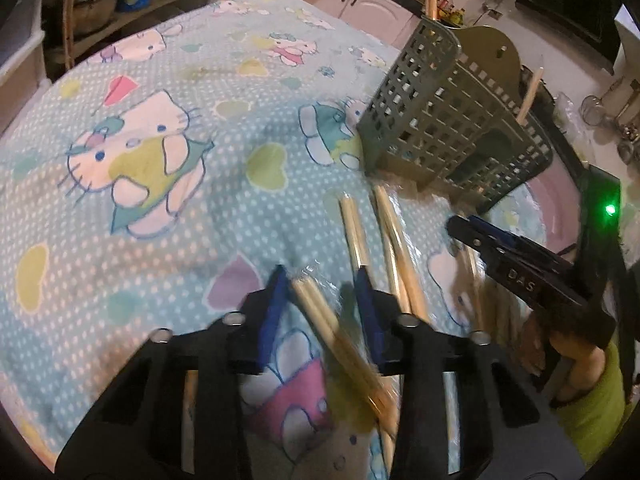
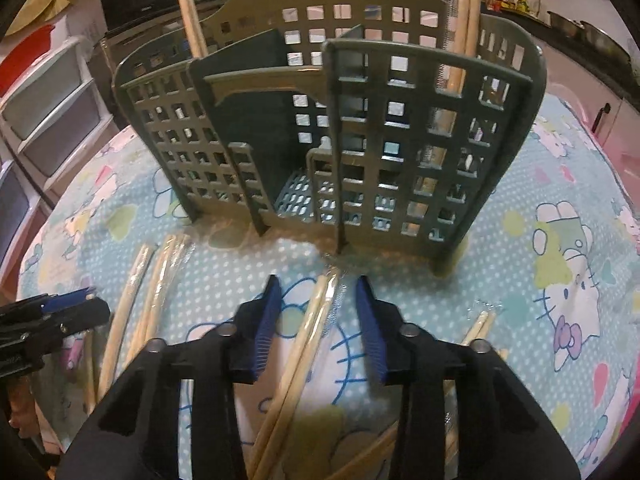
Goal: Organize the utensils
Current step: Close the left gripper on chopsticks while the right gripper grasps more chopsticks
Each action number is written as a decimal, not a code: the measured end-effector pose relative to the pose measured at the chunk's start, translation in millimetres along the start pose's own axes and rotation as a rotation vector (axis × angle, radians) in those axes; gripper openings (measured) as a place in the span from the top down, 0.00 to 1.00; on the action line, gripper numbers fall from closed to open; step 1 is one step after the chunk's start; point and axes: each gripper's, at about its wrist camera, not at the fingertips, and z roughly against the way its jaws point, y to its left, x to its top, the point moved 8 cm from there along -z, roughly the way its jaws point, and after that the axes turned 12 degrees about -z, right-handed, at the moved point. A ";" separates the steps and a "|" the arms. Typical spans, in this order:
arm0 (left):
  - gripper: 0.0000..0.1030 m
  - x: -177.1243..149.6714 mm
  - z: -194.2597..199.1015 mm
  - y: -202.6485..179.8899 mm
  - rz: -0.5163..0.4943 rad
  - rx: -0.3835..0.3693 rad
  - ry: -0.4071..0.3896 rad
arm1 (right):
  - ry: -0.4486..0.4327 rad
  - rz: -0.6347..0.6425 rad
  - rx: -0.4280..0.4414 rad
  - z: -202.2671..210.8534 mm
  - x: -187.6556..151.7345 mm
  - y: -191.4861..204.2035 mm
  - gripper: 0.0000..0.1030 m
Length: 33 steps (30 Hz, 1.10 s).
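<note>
over the pale blue cartoon-cat tablecloth [image 1: 168, 216], the left gripper [image 1: 322, 280] stands partly open with a wrapped pair of wooden chopsticks [image 1: 320, 320] between its blue pads [image 1: 274, 304], not visibly pinched. the right gripper [image 2: 318, 292] likewise straddles another wrapped pair [image 2: 308, 336], gaps showing either side. the grey-green lattice plastic utensil holder [image 2: 400, 140] stands at twelve o'clock, chopsticks upright inside.
</note>
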 end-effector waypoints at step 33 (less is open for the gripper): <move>0.98 86.4 117.9 6.9 0.008 0.045 -0.303 | -0.240 0.074 0.301 117.5 57.4 60.2 0.95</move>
